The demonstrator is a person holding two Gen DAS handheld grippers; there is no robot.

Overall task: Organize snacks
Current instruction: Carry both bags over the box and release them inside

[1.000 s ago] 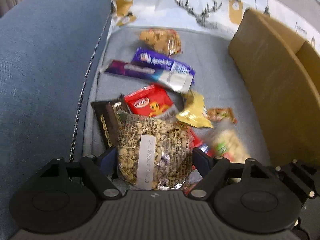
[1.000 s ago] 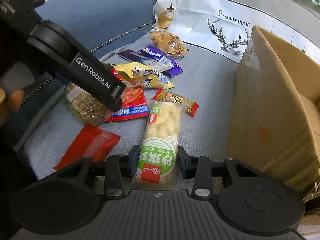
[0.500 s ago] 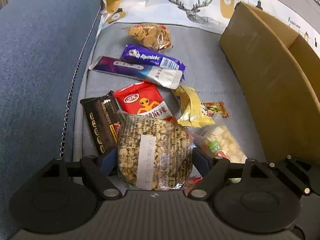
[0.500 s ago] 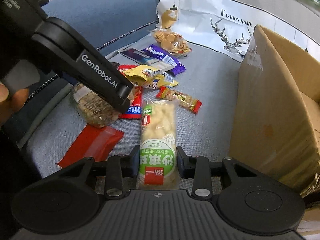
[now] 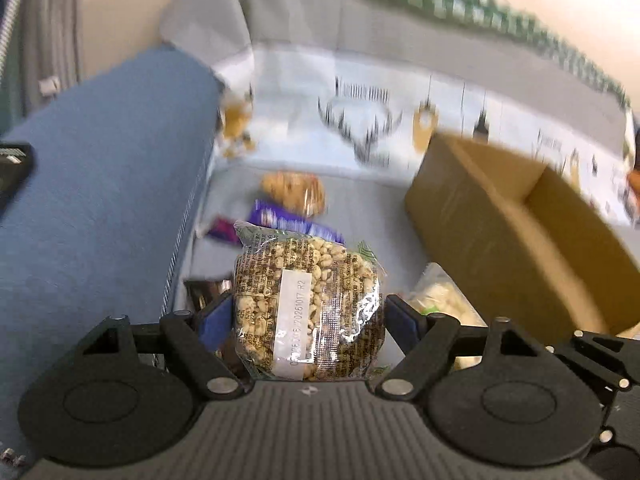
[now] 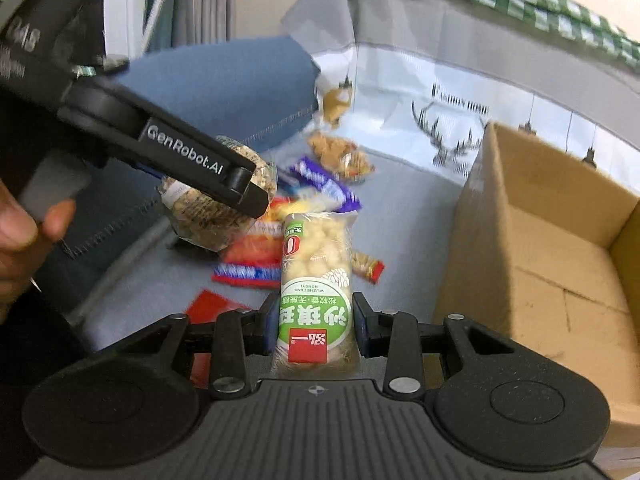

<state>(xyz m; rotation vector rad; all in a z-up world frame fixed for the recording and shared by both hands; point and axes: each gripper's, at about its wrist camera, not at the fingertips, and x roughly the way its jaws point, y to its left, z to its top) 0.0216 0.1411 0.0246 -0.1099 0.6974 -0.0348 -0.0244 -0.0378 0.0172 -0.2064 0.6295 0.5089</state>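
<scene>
Behind the left claw (image 5: 308, 316), gripping a clear puffed-grain bag (image 5: 310, 304), blurred snacks hide; the right claw (image 6: 316, 326) clamps a green-labelled puff pack (image 6: 316, 280).

surface: grey sofa seat (image 6: 408, 216), blue cushion (image 5: 100, 184) along its left edge
box: open cardboard box (image 6: 560, 248) on seat, right side
far end: clear cookie bag (image 6: 344, 156), purple bar (image 6: 326, 184) just in front
middle: red/orange packs (image 6: 252, 256) overlapping, small red-ended bar (image 6: 368, 266) beside
near edge: flat red packet (image 6: 208, 306)
</scene>
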